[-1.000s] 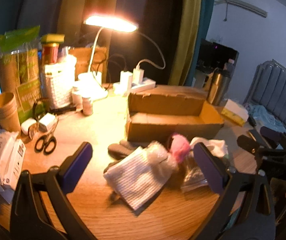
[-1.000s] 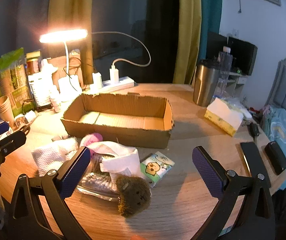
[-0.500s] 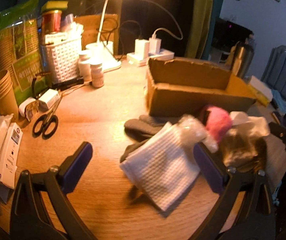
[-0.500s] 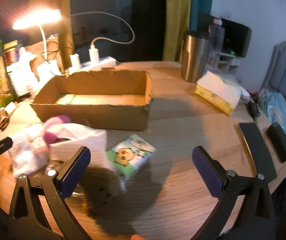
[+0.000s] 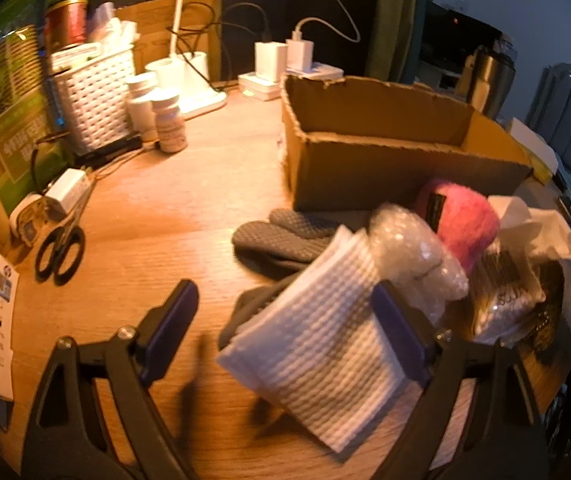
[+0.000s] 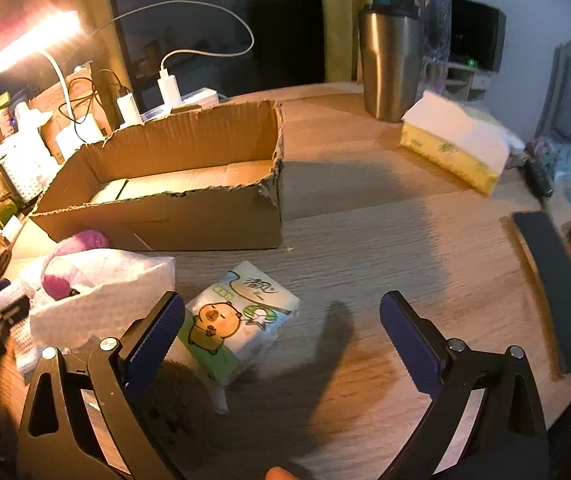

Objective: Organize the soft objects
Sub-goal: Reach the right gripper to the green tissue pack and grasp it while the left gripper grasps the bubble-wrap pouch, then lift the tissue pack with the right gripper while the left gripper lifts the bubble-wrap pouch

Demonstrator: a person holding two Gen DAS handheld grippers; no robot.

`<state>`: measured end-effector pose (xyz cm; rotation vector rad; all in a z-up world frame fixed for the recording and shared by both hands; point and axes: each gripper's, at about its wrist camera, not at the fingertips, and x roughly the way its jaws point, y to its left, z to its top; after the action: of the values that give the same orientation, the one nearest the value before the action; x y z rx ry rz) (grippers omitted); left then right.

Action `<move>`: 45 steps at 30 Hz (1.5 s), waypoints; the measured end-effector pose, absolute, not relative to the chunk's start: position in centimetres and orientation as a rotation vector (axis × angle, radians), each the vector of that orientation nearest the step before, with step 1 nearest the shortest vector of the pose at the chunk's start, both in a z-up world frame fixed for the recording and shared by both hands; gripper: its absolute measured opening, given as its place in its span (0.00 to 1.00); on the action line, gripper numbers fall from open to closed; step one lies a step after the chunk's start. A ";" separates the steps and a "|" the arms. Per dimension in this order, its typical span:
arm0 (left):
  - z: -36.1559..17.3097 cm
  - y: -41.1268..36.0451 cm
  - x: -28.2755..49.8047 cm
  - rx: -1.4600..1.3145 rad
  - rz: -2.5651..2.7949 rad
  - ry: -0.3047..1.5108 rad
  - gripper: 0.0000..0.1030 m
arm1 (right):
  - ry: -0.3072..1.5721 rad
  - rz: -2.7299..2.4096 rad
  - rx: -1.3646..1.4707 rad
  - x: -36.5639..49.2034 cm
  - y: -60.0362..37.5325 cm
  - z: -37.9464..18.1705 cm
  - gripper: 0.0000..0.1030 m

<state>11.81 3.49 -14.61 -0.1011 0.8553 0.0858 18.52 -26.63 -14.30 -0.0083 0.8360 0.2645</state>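
Note:
A pile of soft things lies in front of an open cardboard box (image 5: 385, 164). In the left wrist view I see a white waffle cloth (image 5: 325, 340), a grey glove (image 5: 281, 240), a bubble-wrap roll (image 5: 417, 256) and a pink fluffy ball (image 5: 465, 224). My left gripper (image 5: 285, 332) is open, low over the cloth's near edge. In the right wrist view a tissue pack with a cartoon print (image 6: 237, 324) lies by a white folded cloth (image 6: 101, 296); the box (image 6: 173, 200) stands behind. My right gripper (image 6: 281, 332) is open, just above the tissue pack.
Scissors (image 5: 59, 252), pill bottles (image 5: 169, 120), a white basket (image 5: 93, 92), a lamp base and chargers crowd the back left. A steel tumbler (image 6: 389, 64), a yellow tissue box (image 6: 457, 148) and dark flat items (image 6: 553, 288) sit to the right.
Both grippers have moved down and closer to the table. The left has come nearer the white cloth; the right has swung rightward onto the tissue pack. The brown furry thing is out of view.

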 end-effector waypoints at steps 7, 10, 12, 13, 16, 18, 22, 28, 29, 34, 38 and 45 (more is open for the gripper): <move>-14.9 2.6 11.7 -0.081 0.051 0.859 0.54 | 0.874 0.290 0.003 19.5 -25.8 -15.1 0.97; -14.6 2.4 11.2 -0.065 0.055 0.837 0.49 | 0.885 0.302 0.009 19.6 -25.6 -15.4 0.88; -14.3 2.2 10.7 -0.047 0.062 0.815 0.45 | 0.884 0.309 0.006 19.5 -25.4 -15.4 0.84; -14.1 2.1 10.3 -0.037 0.064 0.802 0.42 | 0.883 0.316 0.005 19.4 -25.2 -15.4 0.79; -13.3 1.8 9.4 -0.009 0.065 0.754 0.39 | 0.876 0.327 -0.004 19.1 -24.8 -15.3 0.70; -12.9 1.8 9.1 0.008 0.068 0.732 0.39 | 0.872 0.327 -0.009 19.0 -24.7 -15.3 0.68; -13.2 1.7 8.8 0.002 0.029 0.740 0.29 | 0.854 0.328 -0.007 18.7 -24.9 -15.0 0.53; -13.5 1.3 8.5 -0.015 -0.014 0.745 0.12 | 0.815 0.329 0.001 17.9 -25.4 -14.2 0.40; -13.3 1.2 8.4 -0.012 -0.018 0.737 0.12 | 0.813 0.329 0.003 17.8 -25.4 -14.1 0.39; -12.4 0.8 7.6 0.025 0.006 0.690 0.12 | 0.786 0.320 0.008 17.2 -25.8 -13.5 0.33; -11.4 0.4 7.2 0.053 -0.021 0.643 0.12 | 0.778 0.318 0.007 16.8 -26.2 -13.3 0.32; -12.7 -0.8 9.0 0.124 -0.107 0.722 0.24 | 0.752 0.305 0.010 16.1 -27.0 -12.5 0.29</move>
<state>9.04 -0.82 -12.66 0.1241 0.7216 -0.1068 16.14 -26.97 -12.55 0.0099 0.7523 0.3048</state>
